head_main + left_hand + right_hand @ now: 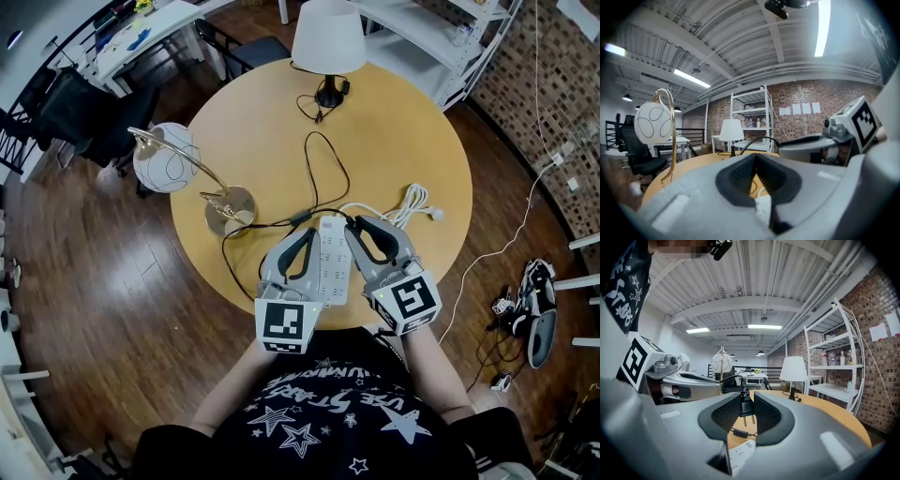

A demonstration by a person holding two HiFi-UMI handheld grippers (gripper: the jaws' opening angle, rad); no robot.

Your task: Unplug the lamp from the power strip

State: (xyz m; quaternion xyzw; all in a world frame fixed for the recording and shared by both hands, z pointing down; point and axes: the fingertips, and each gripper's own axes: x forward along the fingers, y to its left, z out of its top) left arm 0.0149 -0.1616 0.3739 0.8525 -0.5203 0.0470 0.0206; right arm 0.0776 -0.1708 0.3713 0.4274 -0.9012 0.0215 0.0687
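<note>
The black plug (742, 405) is pinched between the right gripper's (748, 399) pads. Its two prongs are bare and clear above the white strip (740, 456), near the front edge of the round table (412, 141). The pull likely goes best straight away from the sockets, with the left gripper (755, 164), jaws closed tip to tip over the strip, holding it down. The plug is small and blocky. Its thin cord (319, 150) loops toward the globe lamp (164, 157).

The right tongs (747, 398) pinch a black plug (746, 405), its 2 prongs pointing down, clear of the white power strip (740, 455) on the tabletop (834, 420). Its cord (729, 378) arcs away leftward.
</note>
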